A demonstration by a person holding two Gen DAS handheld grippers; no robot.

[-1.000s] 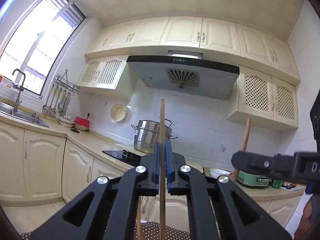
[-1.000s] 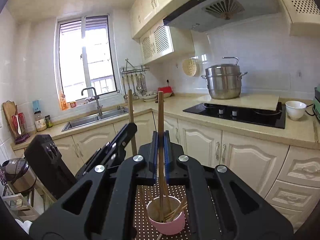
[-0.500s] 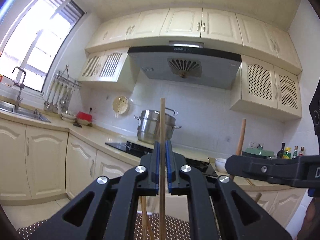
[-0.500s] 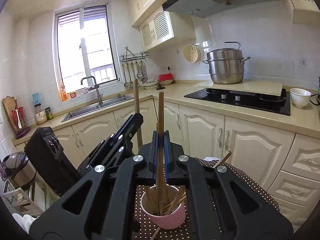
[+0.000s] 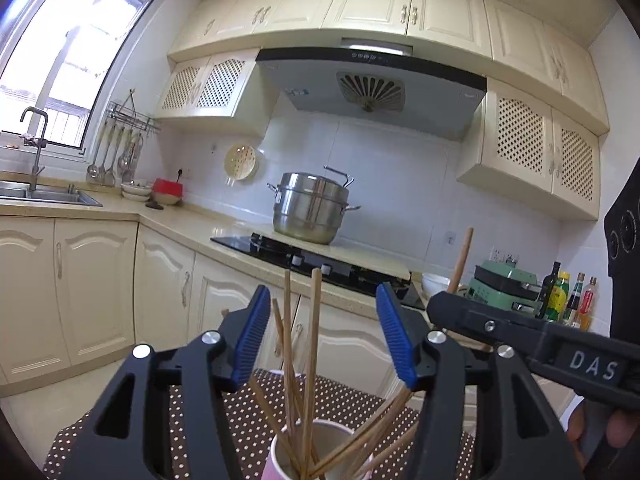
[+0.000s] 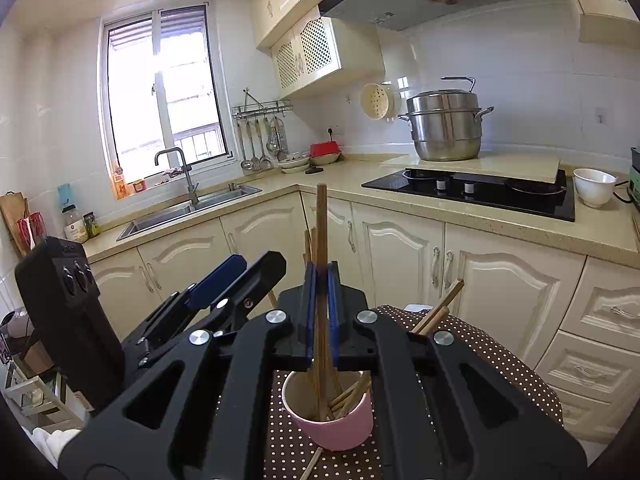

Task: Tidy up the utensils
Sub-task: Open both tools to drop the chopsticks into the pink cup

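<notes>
A second before, my left gripper (image 5: pixel 320 336) had been clamped on a chopstick; by this moment its jaws stood wide apart and that stick (image 5: pixel 311 364) stood loose in the cup (image 5: pixel 280 456), leaning with the others. My right gripper (image 6: pixel 320 312) had come lower over the cup (image 6: pixel 332 420) and was still pinched shut on its own chopstick (image 6: pixel 320 240), whose lower end already sat inside the rim.

I judged the main risk to be the cup: it looked light and crowded, with sticks fanned against its wall, so a sideways nudge from either gripper could have tipped it. Letting go while the stick was tilted might have sent it out over the rim.

One more chopstick (image 6: pixel 312 466) lay on the dotted cloth (image 6: pixel 500 360) in front of the cup, not yet gathered.
</notes>
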